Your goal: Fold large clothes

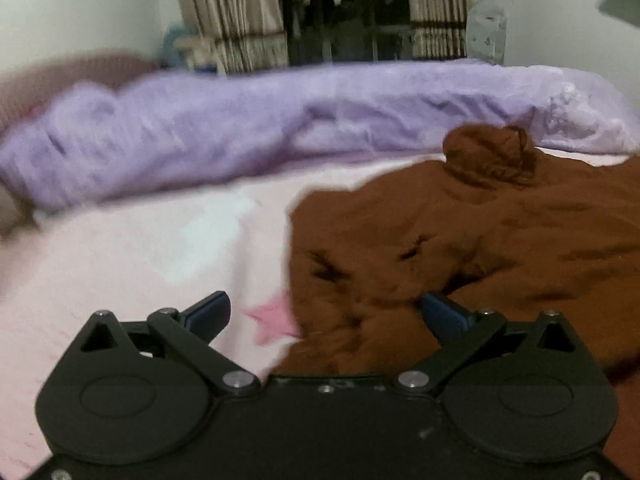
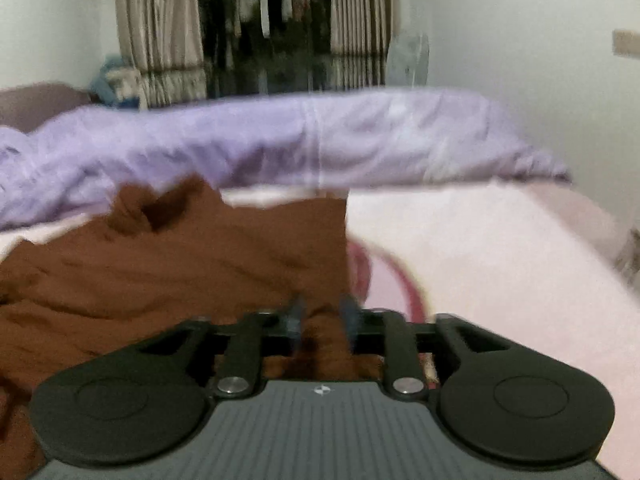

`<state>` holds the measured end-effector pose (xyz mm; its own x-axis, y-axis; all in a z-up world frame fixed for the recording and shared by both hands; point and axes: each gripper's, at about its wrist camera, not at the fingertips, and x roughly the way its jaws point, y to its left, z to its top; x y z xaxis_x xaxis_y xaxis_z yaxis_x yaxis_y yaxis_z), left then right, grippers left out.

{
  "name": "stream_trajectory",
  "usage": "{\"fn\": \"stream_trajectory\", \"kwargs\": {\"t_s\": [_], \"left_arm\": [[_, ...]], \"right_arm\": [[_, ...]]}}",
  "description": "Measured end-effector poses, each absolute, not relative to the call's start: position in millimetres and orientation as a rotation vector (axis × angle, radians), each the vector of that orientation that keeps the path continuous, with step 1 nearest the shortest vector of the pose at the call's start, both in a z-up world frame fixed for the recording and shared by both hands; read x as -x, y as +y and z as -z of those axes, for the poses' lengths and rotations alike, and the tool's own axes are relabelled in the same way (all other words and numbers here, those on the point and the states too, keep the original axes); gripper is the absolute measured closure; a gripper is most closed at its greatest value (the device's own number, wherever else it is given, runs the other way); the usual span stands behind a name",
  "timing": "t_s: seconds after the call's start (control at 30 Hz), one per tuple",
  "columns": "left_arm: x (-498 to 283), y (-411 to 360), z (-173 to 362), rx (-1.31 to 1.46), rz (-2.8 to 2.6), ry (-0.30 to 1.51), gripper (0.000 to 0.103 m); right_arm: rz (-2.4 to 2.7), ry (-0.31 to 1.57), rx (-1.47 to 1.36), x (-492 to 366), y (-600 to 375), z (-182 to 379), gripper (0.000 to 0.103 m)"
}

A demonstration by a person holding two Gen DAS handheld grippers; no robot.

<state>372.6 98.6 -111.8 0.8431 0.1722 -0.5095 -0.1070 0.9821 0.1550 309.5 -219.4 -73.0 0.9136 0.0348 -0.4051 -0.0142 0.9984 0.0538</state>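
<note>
A large rust-brown garment (image 1: 460, 240) lies rumpled on a pale pink bed sheet (image 1: 140, 248), with a bunched lump at its far side. My left gripper (image 1: 326, 310) is open, its jaws wide apart over the garment's left edge, the right finger on the cloth. In the right wrist view the same garment (image 2: 180, 272) spreads to the left. My right gripper (image 2: 322, 316) is shut on a fold of the brown cloth at the garment's right edge.
A rolled lilac duvet (image 1: 240, 132) lies across the far side of the bed; it also shows in the right wrist view (image 2: 320, 140). Behind it are curtains (image 1: 232, 12), a dark wardrobe opening and white walls. The bed's right edge (image 2: 592, 232) drops off.
</note>
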Motion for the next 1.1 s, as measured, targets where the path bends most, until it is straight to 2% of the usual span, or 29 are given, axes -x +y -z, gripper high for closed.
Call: {"fn": "stream_trajectory", "kwargs": {"t_s": [0.07,0.13,0.2,0.5,0.77,0.8,0.83,0.87,1.0,1.1], "left_arm": [[-343,99,98,-0.2,-0.149,0.538,0.0],[-307,103,93,-0.239,-0.148,0.544,0.0],[-274,110,96,-0.236,-0.132,0.565,0.0],[-171,132,134,-0.107,-0.102,0.77,0.0],[-155,114,141,-0.053,-0.178,0.803,0.0],[-153,110,144,-0.062,-0.186,0.799,0.0],[-151,108,145,-0.071,-0.194,0.794,0.0],[-152,106,146,-0.072,-0.201,0.792,0.0],[-141,104,139,-0.089,-0.196,0.799,0.0],[-134,103,141,-0.086,-0.193,0.805,0.0]], "right_arm": [[-0.053,0.361,-0.054,-267,-231,58,0.029],[-0.068,0.346,-0.036,-227,-244,52,0.027],[-0.06,0.358,-0.009,-194,-258,54,0.02],[0.089,0.552,-0.151,-94,-332,96,0.016],[0.011,0.6,-0.261,-99,-322,119,0.016],[0.02,0.62,-0.261,-104,-318,123,0.02],[0.037,0.645,-0.267,-106,-317,127,0.029],[0.048,0.672,-0.268,-111,-314,132,0.03],[0.043,0.656,-0.227,-107,-305,135,0.029],[0.033,0.652,-0.251,-103,-310,137,0.024]]}}
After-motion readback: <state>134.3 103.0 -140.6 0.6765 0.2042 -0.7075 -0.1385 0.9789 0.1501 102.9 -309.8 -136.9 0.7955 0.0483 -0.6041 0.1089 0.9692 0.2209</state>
